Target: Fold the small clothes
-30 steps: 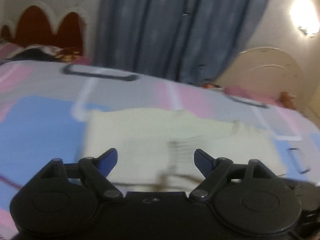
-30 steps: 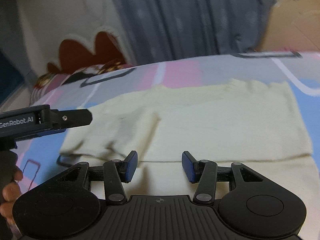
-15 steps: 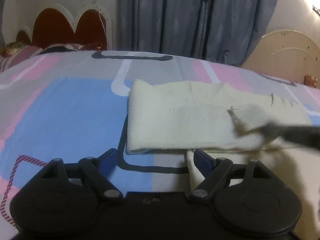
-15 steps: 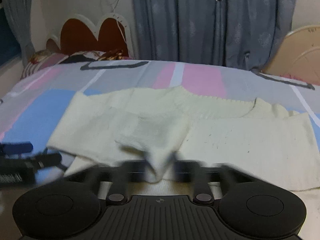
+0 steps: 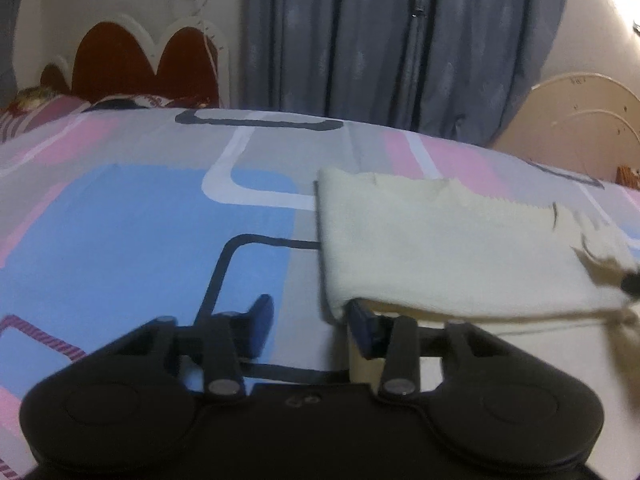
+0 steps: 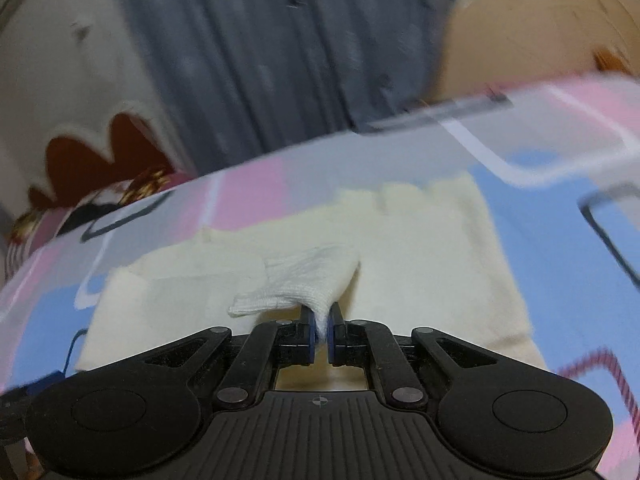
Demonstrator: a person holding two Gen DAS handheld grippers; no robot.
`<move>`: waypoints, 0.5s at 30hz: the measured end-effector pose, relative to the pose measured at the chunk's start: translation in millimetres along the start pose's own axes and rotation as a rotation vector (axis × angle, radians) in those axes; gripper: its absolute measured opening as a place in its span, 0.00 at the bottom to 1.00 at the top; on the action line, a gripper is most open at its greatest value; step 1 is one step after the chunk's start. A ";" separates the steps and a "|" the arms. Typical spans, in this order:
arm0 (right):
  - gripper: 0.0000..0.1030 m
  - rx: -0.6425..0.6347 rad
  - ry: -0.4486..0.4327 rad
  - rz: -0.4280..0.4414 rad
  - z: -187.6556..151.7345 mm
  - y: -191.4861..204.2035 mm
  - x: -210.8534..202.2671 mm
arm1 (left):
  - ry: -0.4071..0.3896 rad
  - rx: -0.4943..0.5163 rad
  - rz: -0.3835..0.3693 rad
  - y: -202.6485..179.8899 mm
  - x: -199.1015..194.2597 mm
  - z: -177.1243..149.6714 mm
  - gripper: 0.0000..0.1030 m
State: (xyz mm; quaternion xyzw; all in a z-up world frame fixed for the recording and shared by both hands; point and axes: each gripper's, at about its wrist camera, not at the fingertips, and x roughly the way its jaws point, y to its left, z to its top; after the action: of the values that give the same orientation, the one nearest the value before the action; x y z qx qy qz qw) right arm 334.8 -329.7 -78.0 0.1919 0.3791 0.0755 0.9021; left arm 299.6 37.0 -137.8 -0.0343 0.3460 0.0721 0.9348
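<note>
A cream knitted sweater (image 5: 440,248) (image 6: 420,256) lies flat on the patterned bedsheet (image 5: 140,220), with its left side folded over. My right gripper (image 6: 320,332) is shut on the sweater's ribbed sleeve cuff (image 6: 304,280) and holds it lifted over the garment's middle. In the left wrist view that gripper's dark tip (image 5: 631,282) shows at the right edge, with the cuff in it. My left gripper (image 5: 312,320) is low at the sweater's near left corner, its jaws closing. Its right fingertip (image 5: 362,326) sits under the folded edge. The left fingertip (image 5: 260,316) is over bare sheet, so nothing is pinched.
A red and white scalloped headboard (image 5: 148,64) and pillows (image 5: 36,108) stand at the far left. Grey-blue curtains (image 5: 380,40) hang behind the bed. A cream rounded board (image 5: 580,128) stands at the far right. Bare sheet lies left of the sweater.
My right gripper shut on the sleeve cuff and carried it right across the sweater, rolling as it went. My left gripper sank to the sweater's near left corner and its jaws narrowed.
</note>
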 end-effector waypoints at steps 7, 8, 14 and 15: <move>0.05 0.076 0.002 -0.049 2.6 -30.7 -3.6 | -0.003 0.056 -0.019 -9.0 -0.4 -5.1 0.18; 0.05 0.090 0.002 -0.042 2.9 -32.2 -4.4 | -0.004 0.063 -0.019 -10.3 -0.6 -5.9 0.16; 0.09 0.095 -0.021 -0.081 6.6 -40.4 -10.5 | 0.004 0.062 -0.017 -12.1 0.6 -8.2 0.14; 0.10 0.102 -0.021 -0.090 7.1 -44.6 -11.8 | 0.006 0.062 -0.017 -12.0 1.1 -8.0 0.14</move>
State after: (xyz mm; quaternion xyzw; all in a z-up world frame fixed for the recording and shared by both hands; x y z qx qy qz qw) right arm 331.2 -375.9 -83.7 0.2211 0.3811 0.0134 0.8976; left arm 297.1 24.3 -144.4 -0.0084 0.3506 0.0531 0.9350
